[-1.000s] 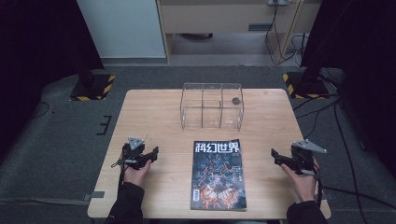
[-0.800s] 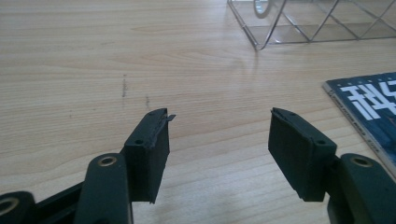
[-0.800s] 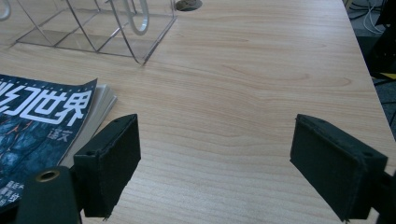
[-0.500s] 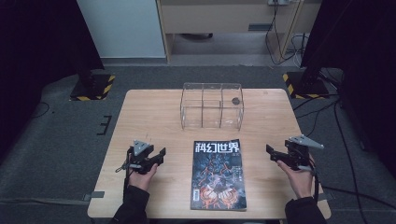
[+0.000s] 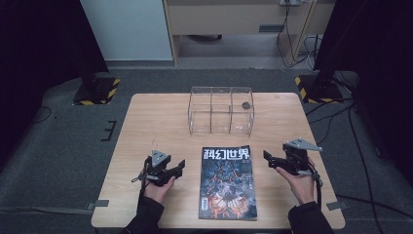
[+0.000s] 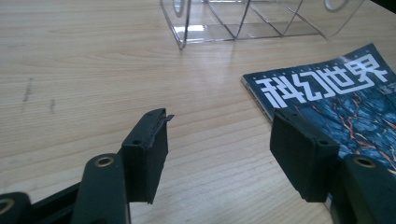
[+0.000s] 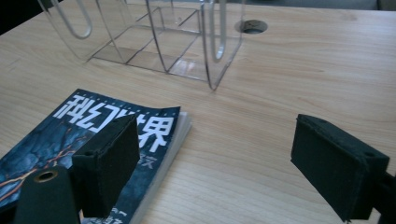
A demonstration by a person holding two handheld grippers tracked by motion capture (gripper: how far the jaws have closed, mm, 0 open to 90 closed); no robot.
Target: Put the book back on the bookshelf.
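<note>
A dark blue magazine [image 5: 228, 183] with white title characters lies flat at the table's front middle. My left gripper [image 5: 180, 167] hovers just left of it, level and pointing right. Its jaws have just been opening and stand open with nothing between them. In the left gripper view the left gripper [image 6: 219, 126] frames bare wood, and the magazine [image 6: 345, 88] lies behind the right-hand jaw. My right gripper [image 5: 267, 157] sits to the magazine's right, pointing left and open. In the right gripper view the right gripper [image 7: 215, 149] spans the magazine's corner [image 7: 70, 135] and bare table.
A clear acrylic organizer [image 5: 221, 111] with several compartments stands behind the magazine; it also appears as the organizer [image 6: 243, 18] and the organizer [image 7: 159, 37]. A round cable hole [image 5: 246, 105] lies behind it. The wooden table [image 5: 146, 126] sits on grey carpet, with black stands at both sides.
Both hands have moved inward toward the magazine: the left gripper to the right, the right gripper to the left. The magazine and the organizer have not moved.
</note>
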